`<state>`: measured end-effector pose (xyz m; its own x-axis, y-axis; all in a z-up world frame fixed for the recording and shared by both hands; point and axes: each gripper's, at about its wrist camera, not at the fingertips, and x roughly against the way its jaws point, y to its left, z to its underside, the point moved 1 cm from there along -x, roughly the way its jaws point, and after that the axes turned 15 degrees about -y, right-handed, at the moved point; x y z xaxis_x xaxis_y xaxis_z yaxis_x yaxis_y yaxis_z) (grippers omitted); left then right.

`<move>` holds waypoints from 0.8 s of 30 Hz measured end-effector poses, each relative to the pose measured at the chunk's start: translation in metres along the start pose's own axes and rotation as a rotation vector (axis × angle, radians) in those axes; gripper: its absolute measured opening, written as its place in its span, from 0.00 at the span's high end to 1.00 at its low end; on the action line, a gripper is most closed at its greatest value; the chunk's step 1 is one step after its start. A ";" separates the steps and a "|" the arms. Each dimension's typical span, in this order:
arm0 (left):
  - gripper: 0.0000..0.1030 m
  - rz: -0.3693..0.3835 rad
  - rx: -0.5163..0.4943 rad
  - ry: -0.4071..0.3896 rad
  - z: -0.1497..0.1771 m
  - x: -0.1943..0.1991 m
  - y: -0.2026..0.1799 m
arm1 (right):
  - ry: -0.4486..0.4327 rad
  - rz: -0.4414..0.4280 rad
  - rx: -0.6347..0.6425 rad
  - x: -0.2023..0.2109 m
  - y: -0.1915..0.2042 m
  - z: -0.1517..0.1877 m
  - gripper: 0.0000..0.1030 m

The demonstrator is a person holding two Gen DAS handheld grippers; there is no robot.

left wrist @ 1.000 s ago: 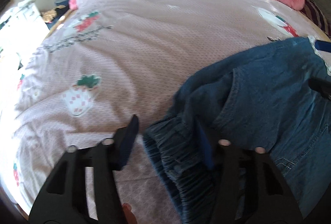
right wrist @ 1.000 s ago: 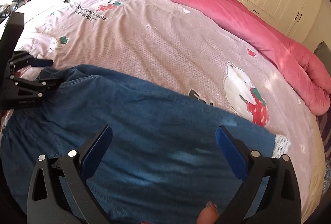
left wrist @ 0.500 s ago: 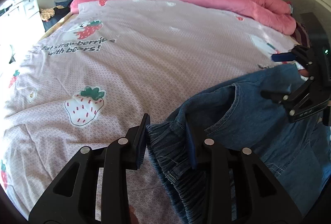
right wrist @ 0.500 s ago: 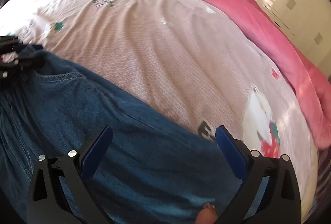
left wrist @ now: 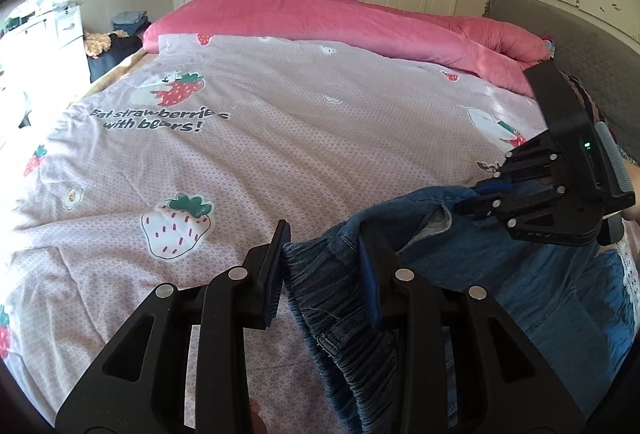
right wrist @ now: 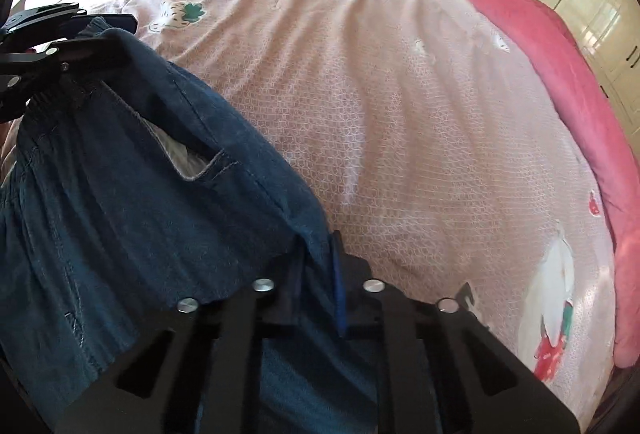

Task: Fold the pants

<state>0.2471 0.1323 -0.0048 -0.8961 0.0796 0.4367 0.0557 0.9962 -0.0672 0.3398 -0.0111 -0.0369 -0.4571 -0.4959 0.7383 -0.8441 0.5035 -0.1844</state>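
Pants (left wrist: 532,274): blue denim, on pink strawberry-print bedspread (left wrist: 280,161), at 4 o'clock in left wrist view | left gripper (left wrist: 324,274): clenched on gathered waistband | right gripper (right wrist: 320,274): clamped on denim edge | pink quilt (left wrist: 360,17): 12 o'clock

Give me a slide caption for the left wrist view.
Left gripper pinches the jeans waistband while the right gripper grips their far edge.

Bright daylight pours in from ten o'clock, washing out my dresser (left wrist: 48,29); edges bend and darken, my right view slightly soft.
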 end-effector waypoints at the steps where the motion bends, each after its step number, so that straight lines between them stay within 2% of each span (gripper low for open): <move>1: 0.76 -0.008 -0.008 -0.006 0.000 0.002 -0.001 | -0.023 0.006 -0.016 0.008 -0.002 -0.002 0.95; 5: 0.76 -0.032 -0.058 -0.041 -0.002 0.014 -0.007 | -0.112 0.034 -0.053 0.049 0.000 -0.009 0.95; 9: 0.75 -0.042 -0.081 -0.081 -0.008 0.030 -0.015 | -0.160 0.057 -0.067 0.085 0.014 -0.009 0.95; 13: 0.75 -0.038 -0.074 -0.100 -0.010 0.050 -0.021 | -0.193 0.077 -0.069 0.116 0.033 0.000 0.95; 18: 0.75 -0.049 -0.133 -0.169 -0.008 0.080 -0.036 | -0.233 0.101 -0.101 0.152 0.058 0.012 0.95; 21: 0.75 -0.042 -0.175 -0.201 -0.001 0.103 -0.047 | -0.256 0.106 -0.130 0.173 0.076 0.025 0.95; 24: 0.75 -0.011 -0.166 -0.194 0.014 0.125 -0.054 | -0.259 0.100 -0.141 0.188 0.098 0.043 0.95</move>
<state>0.1256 0.0884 0.0410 -0.9640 0.0765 0.2548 0.1027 0.9905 0.0914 0.1593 -0.0850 0.0558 -0.6072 -0.5940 0.5276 -0.7525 0.6431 -0.1419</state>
